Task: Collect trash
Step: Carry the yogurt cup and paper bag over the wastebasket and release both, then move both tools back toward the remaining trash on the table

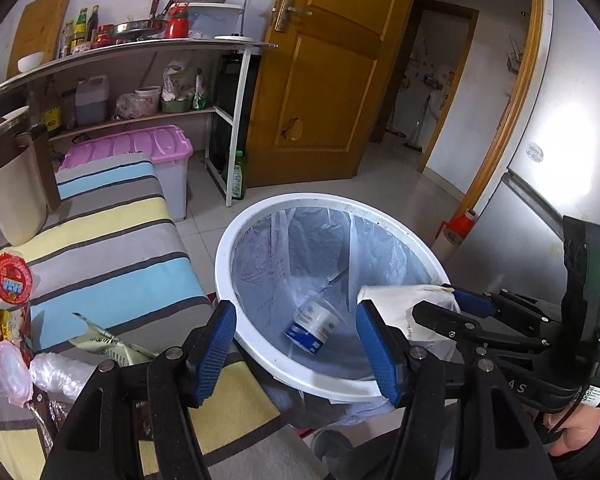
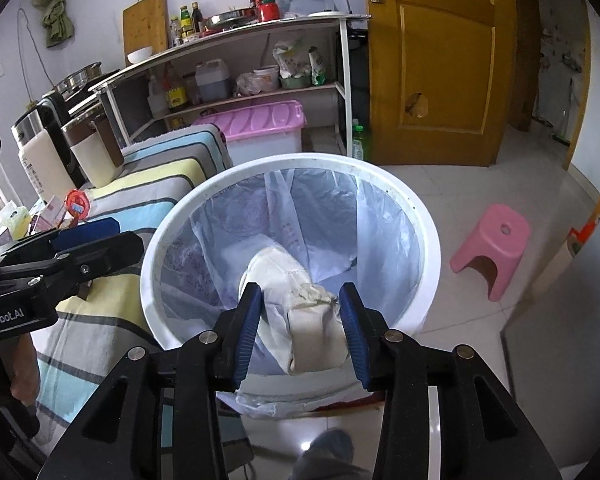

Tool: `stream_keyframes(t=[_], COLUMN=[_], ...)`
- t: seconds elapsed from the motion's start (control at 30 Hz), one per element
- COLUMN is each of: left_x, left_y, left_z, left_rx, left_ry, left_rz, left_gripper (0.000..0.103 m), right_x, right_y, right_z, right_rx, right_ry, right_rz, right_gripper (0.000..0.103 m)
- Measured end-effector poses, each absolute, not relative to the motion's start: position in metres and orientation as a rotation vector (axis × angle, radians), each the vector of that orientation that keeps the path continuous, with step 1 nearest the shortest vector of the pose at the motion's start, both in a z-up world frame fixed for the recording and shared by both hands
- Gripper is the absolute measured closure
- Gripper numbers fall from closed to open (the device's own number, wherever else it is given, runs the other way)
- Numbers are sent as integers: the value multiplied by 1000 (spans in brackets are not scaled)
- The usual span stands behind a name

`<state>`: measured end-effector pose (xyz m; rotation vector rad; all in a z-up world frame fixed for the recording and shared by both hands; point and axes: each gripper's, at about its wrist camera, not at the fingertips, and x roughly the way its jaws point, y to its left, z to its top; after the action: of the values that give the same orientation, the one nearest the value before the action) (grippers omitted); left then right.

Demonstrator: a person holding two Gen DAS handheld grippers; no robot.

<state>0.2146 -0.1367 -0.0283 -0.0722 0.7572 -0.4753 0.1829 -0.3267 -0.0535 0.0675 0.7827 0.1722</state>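
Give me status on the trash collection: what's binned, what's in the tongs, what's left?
Done: a small blue-and-white cup lies at the bottom of the lined white bin.
In hand: a crumpled whitish bag sits between the right tongs over the bin; contact with the pads is unclear.
Left: wrappers and a red-lidded tub on the striped cloth. Left tongs open, empty.

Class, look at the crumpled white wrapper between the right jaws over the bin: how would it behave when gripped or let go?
The white wrapper is creased and folded, so it probably crushes rather than resists. It looks thin, likely light, and may drift on the way down. Over the lined bin, it should fall inside.
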Motion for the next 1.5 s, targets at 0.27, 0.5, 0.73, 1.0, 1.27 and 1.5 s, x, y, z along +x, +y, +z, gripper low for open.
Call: stream_keyframes(t=[0.27,0.5,0.73,1.0,1.27,1.5], left_x=[196,171,143,111,81,67], left_y=[-119,-99,-74,-45,-15,8], left_z=[-22,-11,-5,0,-1,-4], left_rx=[-94,-110,-111,-125,-134,-152], left_ry=[740,702,677,653,635,635], left_rz=[-454,-426,-373,-300,-221,-164], left_gripper=[40,40,40,40,40,40], right_x=[172,151,131,110,90,87], right_y=[-326,-314,-290,-253,-218,-198], right_z=[-46,-35,-26,-17,-11,-15], right_rx=[70,72,66,40,6,-21], right_ry=[751,724,712,684,655,674], right_rz=[175,206,264,357,445,495], right_gripper=[61,61,61,61,61,61])
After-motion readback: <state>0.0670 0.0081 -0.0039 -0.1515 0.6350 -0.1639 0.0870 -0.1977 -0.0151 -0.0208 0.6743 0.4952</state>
